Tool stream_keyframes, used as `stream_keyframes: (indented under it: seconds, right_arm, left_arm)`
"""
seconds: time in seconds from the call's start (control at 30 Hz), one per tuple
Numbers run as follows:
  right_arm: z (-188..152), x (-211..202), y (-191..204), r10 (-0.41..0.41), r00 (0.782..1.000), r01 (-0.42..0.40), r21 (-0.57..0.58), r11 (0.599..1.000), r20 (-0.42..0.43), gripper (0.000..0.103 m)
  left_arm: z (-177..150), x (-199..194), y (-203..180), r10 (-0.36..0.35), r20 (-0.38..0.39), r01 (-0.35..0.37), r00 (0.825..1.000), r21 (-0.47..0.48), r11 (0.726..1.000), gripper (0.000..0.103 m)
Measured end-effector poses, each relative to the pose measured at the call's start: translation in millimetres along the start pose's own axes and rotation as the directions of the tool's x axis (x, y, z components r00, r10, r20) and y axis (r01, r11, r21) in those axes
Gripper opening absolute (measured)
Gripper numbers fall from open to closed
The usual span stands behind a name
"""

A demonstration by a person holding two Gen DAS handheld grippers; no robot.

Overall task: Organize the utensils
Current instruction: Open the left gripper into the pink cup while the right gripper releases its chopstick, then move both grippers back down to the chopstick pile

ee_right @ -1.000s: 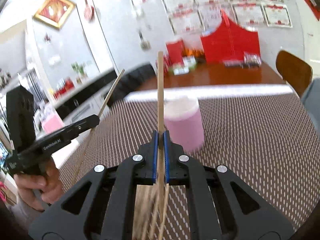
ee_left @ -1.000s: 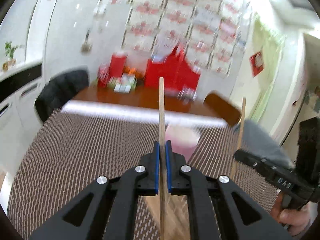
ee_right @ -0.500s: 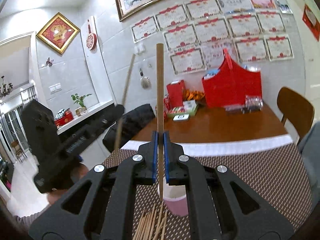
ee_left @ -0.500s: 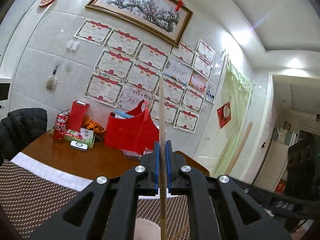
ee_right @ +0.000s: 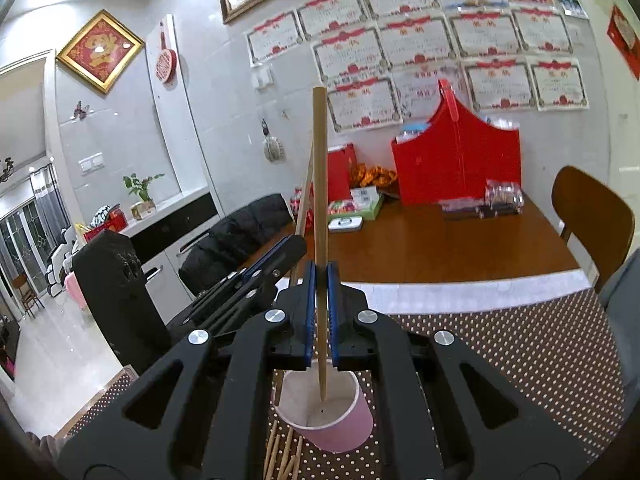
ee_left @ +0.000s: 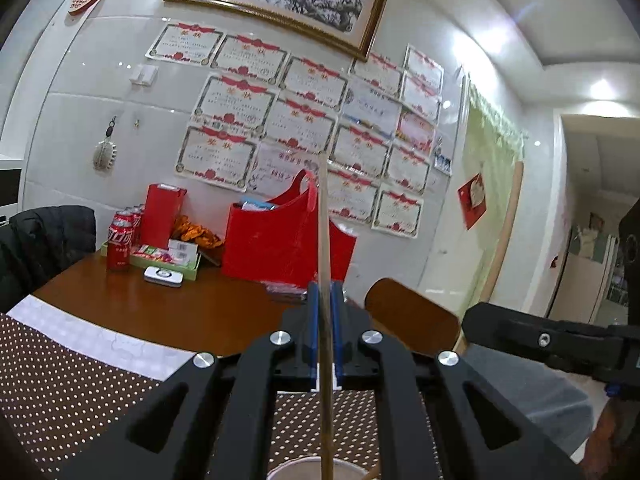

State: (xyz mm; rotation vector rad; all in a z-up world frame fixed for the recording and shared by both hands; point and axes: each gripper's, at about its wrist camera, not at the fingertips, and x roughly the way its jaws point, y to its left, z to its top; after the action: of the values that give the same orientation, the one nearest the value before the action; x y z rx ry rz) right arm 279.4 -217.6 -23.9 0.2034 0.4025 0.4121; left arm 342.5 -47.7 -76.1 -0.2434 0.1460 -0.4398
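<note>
A: We start with the table (ee_right: 460,248), its dotted mat (ee_right: 520,352) spread across the near end. On that mat stands the pink cup (ee_right: 340,428), upright and open-mouthed, directly below both of our tools.

B: And beside the cup's near side lies the loose pile of chopsticks (ee_right: 280,456), still waiting on the mat.

A: Right. Now the tools. Our right gripper (ee_right: 319,312) has its blue pads pressed together on a single chopstick (ee_right: 320,184), held nearly upright.

B: Its long axis runs straight down, and its lower tip already sits inside the cup's rim, seemingly just above the bottom.

A: Our left gripper (ee_left: 325,332) is likewise clamped on its own chopstick (ee_left: 323,240), also upright. From the left wrist view, the cup's rim shows at the very bottom edge, with that stick's tip over or just within the mouth.

B: So which hand is nearer to letting go?

A: We judge the right; its tip is deeper. Both need only a straight drop, provided the sticks stay vertical.
</note>
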Motion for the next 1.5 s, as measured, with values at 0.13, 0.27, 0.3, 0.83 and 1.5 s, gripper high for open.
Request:
stream_keyframes:
  seconds: [0.13,0.27,0.3,0.83,1.5]
  right_arm:
    - [-9.5,10.9,-3.3,-0.012,0.999,0.012,0.003,1.000,-0.038,0.006]
    - [-18.5,17.5,-13.6,-0.009,0.994,0.016,0.066,0.998,-0.108,0.015]
    - [-19.8,15.0,-15.3,-0.011,0.994,0.019,0.080,0.997,-0.105,0.027]
    - [-39.9,-64.6,-11.4,-0.099,0.994,0.106,0.163,0.981,-0.047,0.097]
    - [-128.8,-111.6,31.2,-0.128,0.956,0.144,0.042,0.989,-0.263,0.097]
  left_arm:
    - [-14.8,10.2,6.8,0.037,-0.031,-0.037,0.999,0.011,0.999,0.006]
    - [-22.7,3.7,13.1,0.051,-0.093,-0.052,0.994,-0.009,0.999,0.031]
    - [-21.8,-5.3,12.5,0.053,-0.097,-0.054,0.994,-0.005,0.999,0.041]
    - [9.5,-135.1,1.9,0.234,-0.117,-0.221,0.965,0.112,0.969,0.083]
    - [-70.4,-211.5,9.7,0.363,-0.449,-0.340,0.817,0.134,0.931,0.083]
